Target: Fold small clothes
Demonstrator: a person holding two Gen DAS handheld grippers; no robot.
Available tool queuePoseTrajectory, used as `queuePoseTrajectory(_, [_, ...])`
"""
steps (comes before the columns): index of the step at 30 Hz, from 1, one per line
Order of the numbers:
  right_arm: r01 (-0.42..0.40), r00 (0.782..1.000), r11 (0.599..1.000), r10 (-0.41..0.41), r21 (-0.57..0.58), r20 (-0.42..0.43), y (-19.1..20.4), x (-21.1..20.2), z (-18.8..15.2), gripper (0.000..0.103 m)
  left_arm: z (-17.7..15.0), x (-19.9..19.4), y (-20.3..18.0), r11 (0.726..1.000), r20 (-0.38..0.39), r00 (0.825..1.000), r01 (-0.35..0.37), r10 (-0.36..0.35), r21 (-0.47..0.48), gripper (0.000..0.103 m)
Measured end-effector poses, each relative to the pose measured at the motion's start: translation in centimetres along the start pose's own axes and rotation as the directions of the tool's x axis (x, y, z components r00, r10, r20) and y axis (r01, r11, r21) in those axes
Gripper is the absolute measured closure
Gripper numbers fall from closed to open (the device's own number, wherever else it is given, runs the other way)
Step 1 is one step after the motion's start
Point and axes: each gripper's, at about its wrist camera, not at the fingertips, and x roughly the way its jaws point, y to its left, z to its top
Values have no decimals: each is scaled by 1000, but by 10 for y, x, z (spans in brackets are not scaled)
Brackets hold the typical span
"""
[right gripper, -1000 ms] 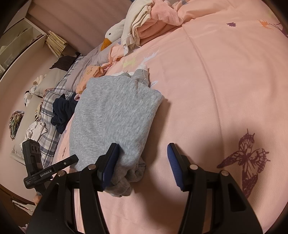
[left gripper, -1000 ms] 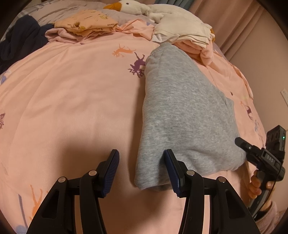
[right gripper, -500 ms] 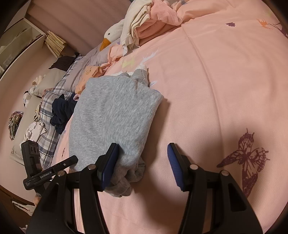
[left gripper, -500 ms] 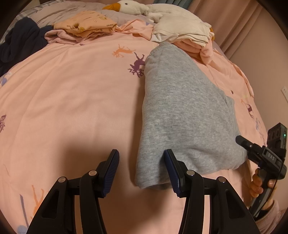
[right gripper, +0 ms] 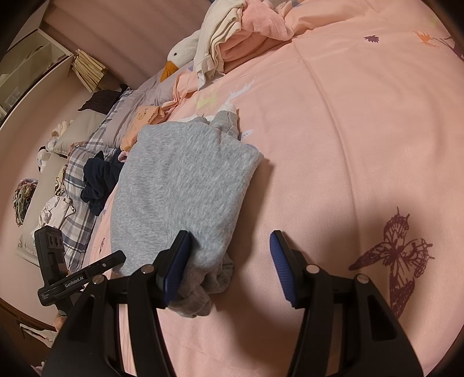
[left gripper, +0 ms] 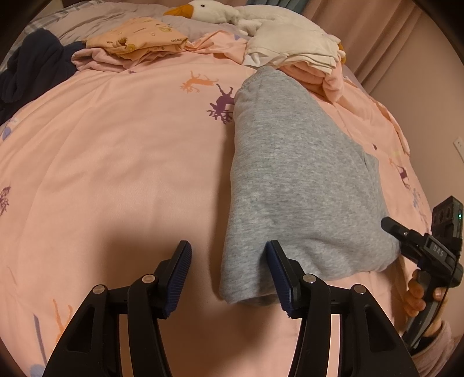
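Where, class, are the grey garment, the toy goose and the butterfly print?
Grey garment (left gripper: 295, 185), left wrist view, middle of its folded top.
Toy goose (left gripper: 211, 10), left wrist view, its white head.
Butterfly print (right gripper: 397, 255), right wrist view, its body on the pink cover.

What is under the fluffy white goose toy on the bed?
Folded cream and pink clothes lie under the white plush goose's body, on the pink animal-print bedspread; its orange-beaked head rests on a grey pillow. Anything deeper in the pile is covered.
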Motion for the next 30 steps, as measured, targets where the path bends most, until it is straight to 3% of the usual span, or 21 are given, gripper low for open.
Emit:
queuePoseTrajectory(6, [6, 1000, 1000, -6, 4, 4, -2, 0, -1, 47, -2, 0, 5, 1000, -8, 1000, -10, 10, -1, 43])
queuePoseTrajectory(19, [28, 1000, 1000, -28, 3, -2, -1, -1, 0, 47, -7, -3, 10, 1000, -11, 1000, -14, 14, -8, 42])
queuePoseTrajectory(30, [142, 990, 990, -142, -24, 25, 3, -11, 6, 43, -13, -13, 12, 999, -12, 1000, -14, 14, -29, 42])
